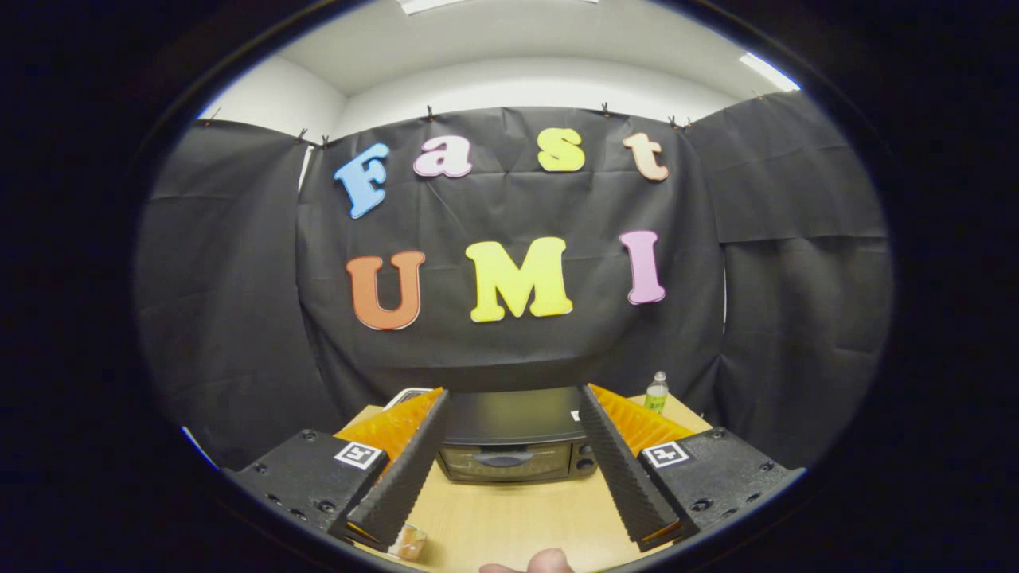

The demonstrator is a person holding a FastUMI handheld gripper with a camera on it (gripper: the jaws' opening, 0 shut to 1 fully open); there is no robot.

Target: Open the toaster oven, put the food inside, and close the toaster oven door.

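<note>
Toaster oven, dark boxy metal with glass door shut, sits lower centre on pale wooden table, framed between spread fingers. Gripper wide open, holding nothing. Small food piece lies lower left. Best approach: advance level, centre on door handle, then pull down gently.

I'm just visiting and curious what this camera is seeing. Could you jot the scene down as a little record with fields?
Setting: wooden table in a booth with black cloth walls
Toaster oven: stands on the table beyond the fingers, door closed, handle across the front
Gripper: fingers spread open, holding nothing, aimed at the oven
Food: small item on the table by the left finger; too blurred to identify
Bottle: upright, to the right behind the oven
Person: a fingertip nearest the camera
Task stage: oven not yet opened
</note>
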